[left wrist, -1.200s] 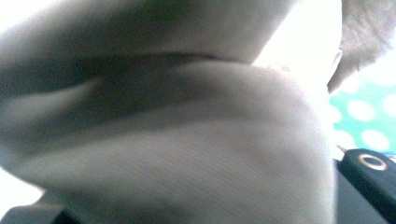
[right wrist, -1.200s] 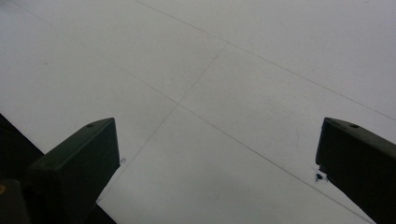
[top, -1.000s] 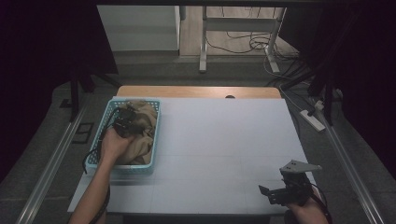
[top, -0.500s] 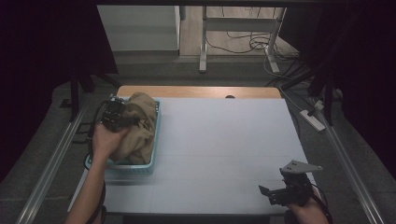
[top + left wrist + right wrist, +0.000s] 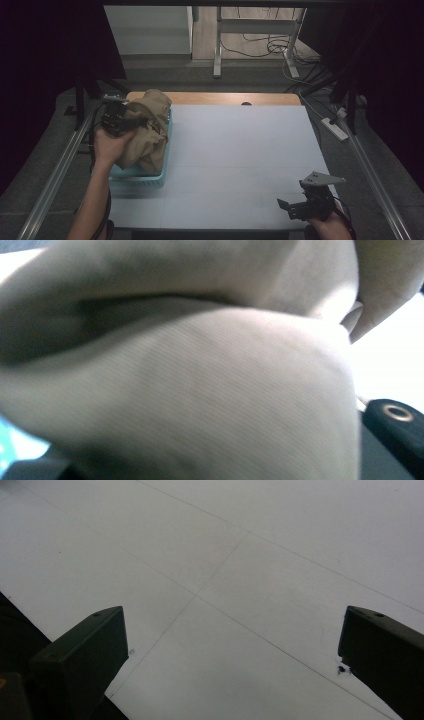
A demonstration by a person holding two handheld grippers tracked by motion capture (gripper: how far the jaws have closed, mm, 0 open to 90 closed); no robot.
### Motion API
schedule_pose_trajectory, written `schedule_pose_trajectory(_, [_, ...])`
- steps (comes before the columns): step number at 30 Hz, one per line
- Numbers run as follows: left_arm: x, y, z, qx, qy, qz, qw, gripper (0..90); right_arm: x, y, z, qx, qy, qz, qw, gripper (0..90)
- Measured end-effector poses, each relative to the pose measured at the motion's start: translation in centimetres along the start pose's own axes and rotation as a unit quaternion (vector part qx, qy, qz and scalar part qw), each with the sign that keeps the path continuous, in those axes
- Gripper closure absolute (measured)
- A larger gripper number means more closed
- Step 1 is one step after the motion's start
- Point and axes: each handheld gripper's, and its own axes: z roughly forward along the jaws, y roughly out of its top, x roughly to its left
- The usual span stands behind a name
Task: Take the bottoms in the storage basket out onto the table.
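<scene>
a: table (image 5: 240, 155) first, since it's the biggest thing here. pale grey top, nothing on the open stretch in front of me. what changed on your end?

b: cloth. my left gripper (image 5: 116, 116) has come up out of the light blue basket (image 5: 142, 177) at the table's left edge, and the tan garment (image 5: 147, 125) came with it. a second ago it lay bunched low inside the walls. now its top stands above the far rim, while the lower folds hang down into the basket.

a: so it's actually held?

b: yes, the left tongs are clamped on a fold near the top of it. in the left gripper view the tan fabric (image 5: 200, 390) lies pressed right over the jaws, ribbed weave and all.

a: meaning?

b: i'd judge the lift is only partly done. the tail has to clear the wall before i can carry it over the open table.

a: which way does it lie?

b: it hangs in a heap, long axis roughly up and down from my grip toward the basket floor, leaning a little away from me. no clear collar or hem that i can make out.

a: and your other hand?

b: right gripper (image 5: 300, 206) sits parked near the table's front right corner, well apart from the cloth, jaws spread wide over bare tabletop (image 5: 225, 580).
</scene>
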Motion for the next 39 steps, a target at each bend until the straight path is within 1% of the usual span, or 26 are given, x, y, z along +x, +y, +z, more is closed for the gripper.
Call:
schedule_pose_trajectory(5, [-1.0, 0.5, -0.8, -0.018, -0.009, 0.013, 0.9997, 77.5, 0.0, 0.0, 0.0, -0.001, 0.000, 0.000, 1.0000, 0.1])
schedule_pose_trajectory(10, [-2.1, 1.1, -1.3, -0.034, -0.019, 0.026, 0.9989, 77.5, 0.0, 0.0, 0.0, -0.001, 0.000, 0.000, 1.0000, 0.1])
schedule_pose_trajectory(17, [-3.8, 1.9, -1.3, -0.032, -0.037, 0.050, 0.9976, 77.2, 0.0, 0.0, 0.0, 0.000, 0.000, -0.001, 1.0000, 0.1])
schedule_pose_trajectory(25, [-5.6, 2.6, -0.9, -0.033, -0.055, 0.068, 0.9956, 77.1, 0.0, 0.0, 0.0, 0.001, 0.000, 0.000, 1.0000, 0.1])
schedule_pose_trajectory(29, [-6.6, 3.1, -0.6, -0.036, -0.070, 0.080, 0.9937, 77.1, 0.0, 0.0, 0.0, 0.002, 0.000, -0.001, 1.0000, 0.1])
schedule_pose_trajectory(33, [-7.3, 3.5, -0.2, -0.033, -0.084, 0.088, 0.9921, 77.1, 0.0, 0.0, 0.1, 0.002, 0.000, 0.000, 1.0000, 0.1])
schedule_pose_trajectory(39, [-8.2, 4.0, 0.6, -0.033, -0.101, 0.096, 0.9897, 77.0, -0.1, 0.0, 0.1, 0.002, 0.000, 0.002, 1.0000, 0.1])
